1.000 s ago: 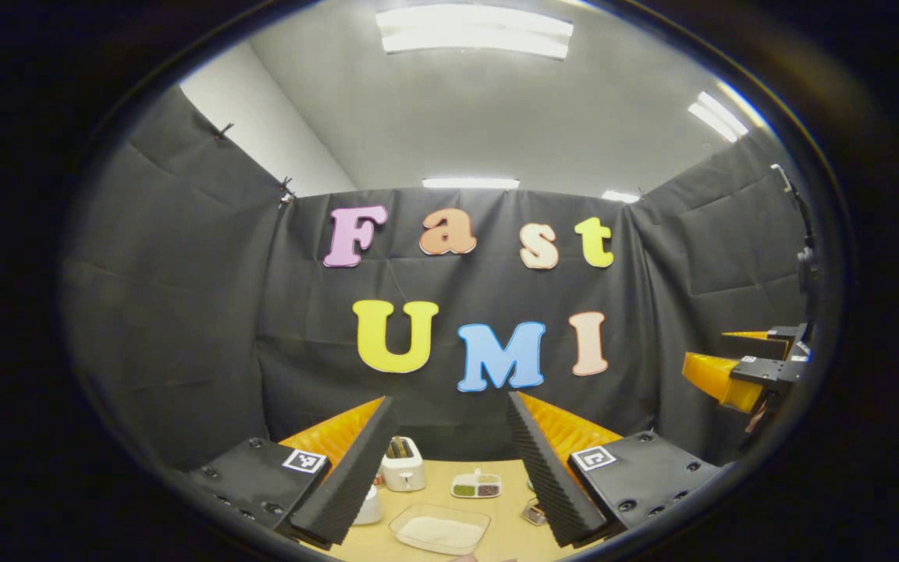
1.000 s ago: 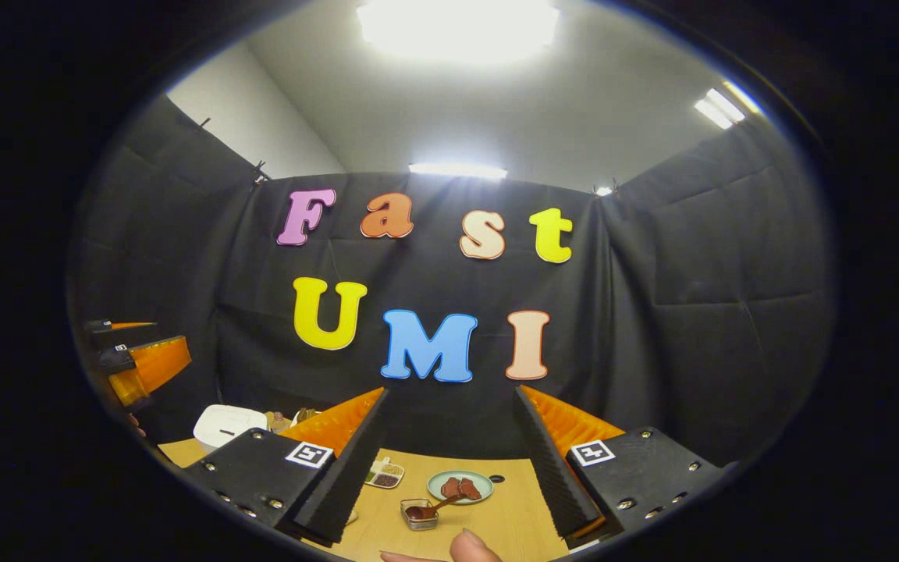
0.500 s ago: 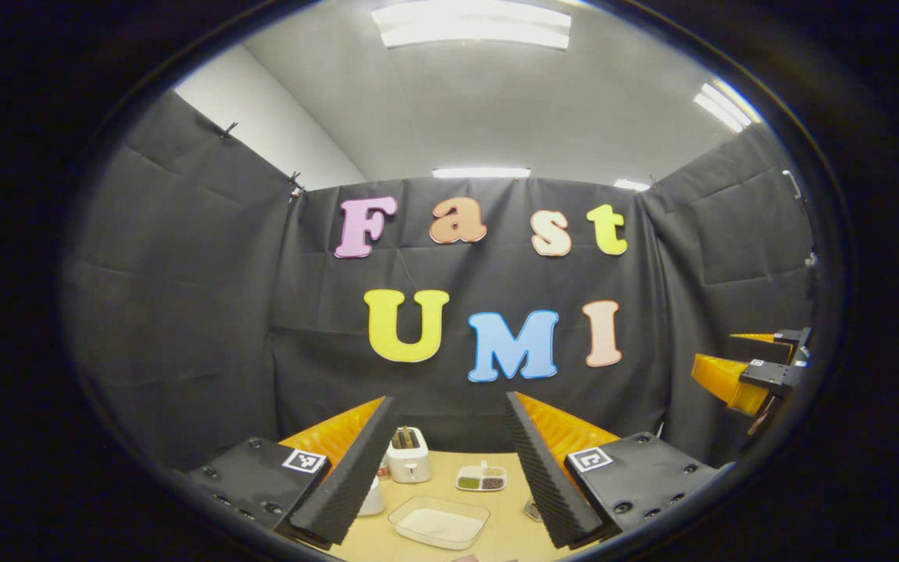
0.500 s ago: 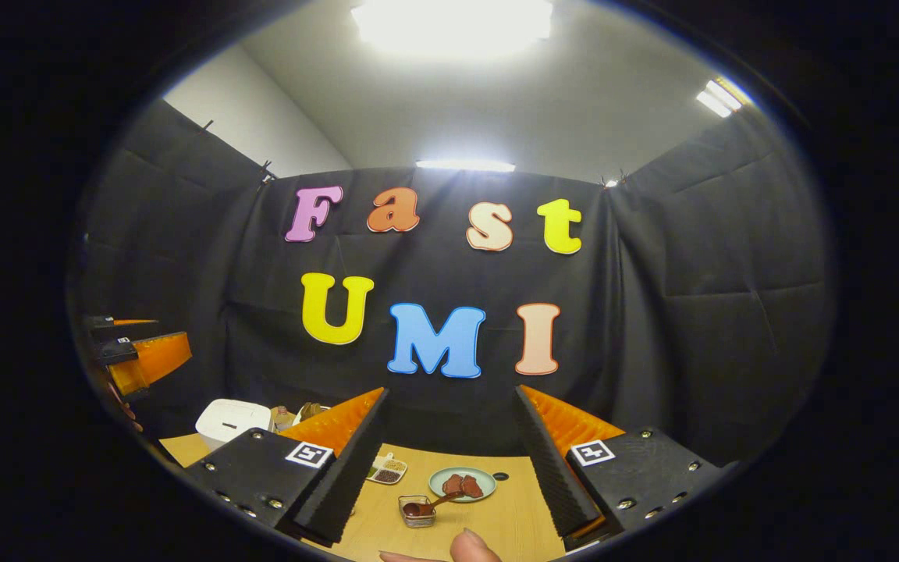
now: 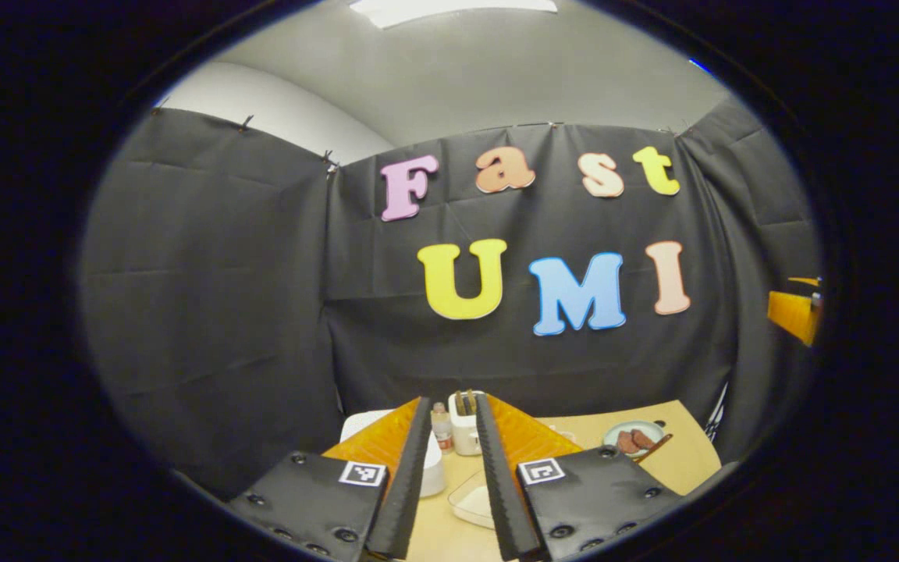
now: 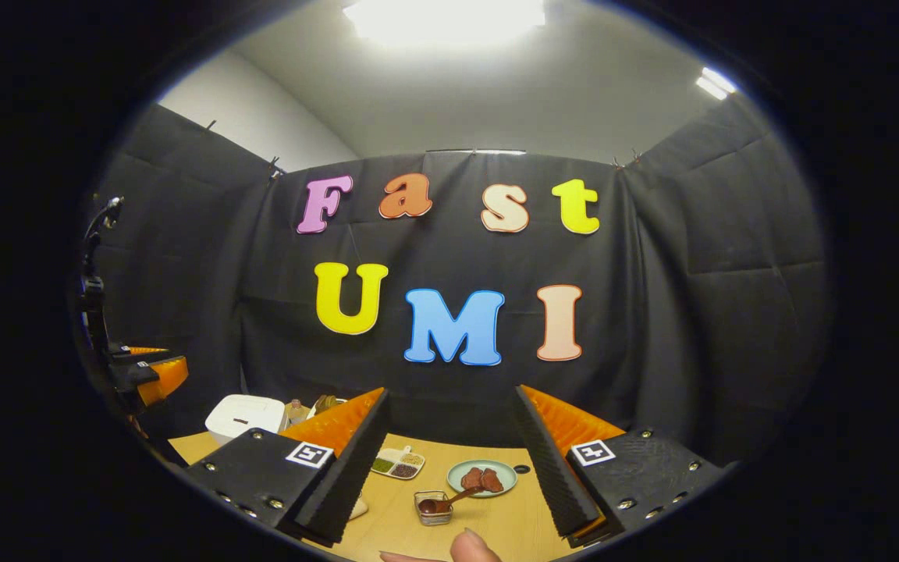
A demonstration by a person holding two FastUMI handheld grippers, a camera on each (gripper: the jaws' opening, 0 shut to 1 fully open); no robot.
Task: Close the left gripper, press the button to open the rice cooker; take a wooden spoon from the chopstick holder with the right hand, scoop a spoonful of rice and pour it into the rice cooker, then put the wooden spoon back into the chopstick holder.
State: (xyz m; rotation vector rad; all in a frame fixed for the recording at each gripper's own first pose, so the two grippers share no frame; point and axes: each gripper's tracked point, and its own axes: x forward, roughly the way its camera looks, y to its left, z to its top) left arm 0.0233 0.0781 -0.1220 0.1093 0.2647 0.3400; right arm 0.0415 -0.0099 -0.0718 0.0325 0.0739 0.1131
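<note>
- White plastic marks the rice cooker (image 6: 245, 414), lid down, at the lower left of the right gripper view; in the left gripper view a slice of it (image 5: 434, 468) shows low at centre, between that gripper's fingers and partly behind them.
- Its lid button is too small to make out; judged from the shell, it should be stiff and sprung and want a firm, square push with little risk of slipping.
- Left gripper (image 5: 451, 484), at the bottom centre of its own view, has its jaws drawn near together, with a narrow gap between them and nothing held; it is raised above the wooden table (image 5: 680, 460) and aimed toward the cooker and a white toaster (image 5: 464, 425) behind it.
- Right gripper (image 6: 449, 468), at the bottom centre of its own view, has its jaws spread wide and empty, poised over the table above a small glass dish (image 6: 434, 507) and a green plate (image 6: 482, 477).
- Rice, likely the white heap in the clear tray (image 5: 471, 499) low at centre of the left gripper view, should pour loose and light, so a level spoon matters.
- Chopstick holder and wooden spoon cannot be told apart in the clutter beside the cooker; a light, rigid spoon is best pinched on the upper handle.
</note>
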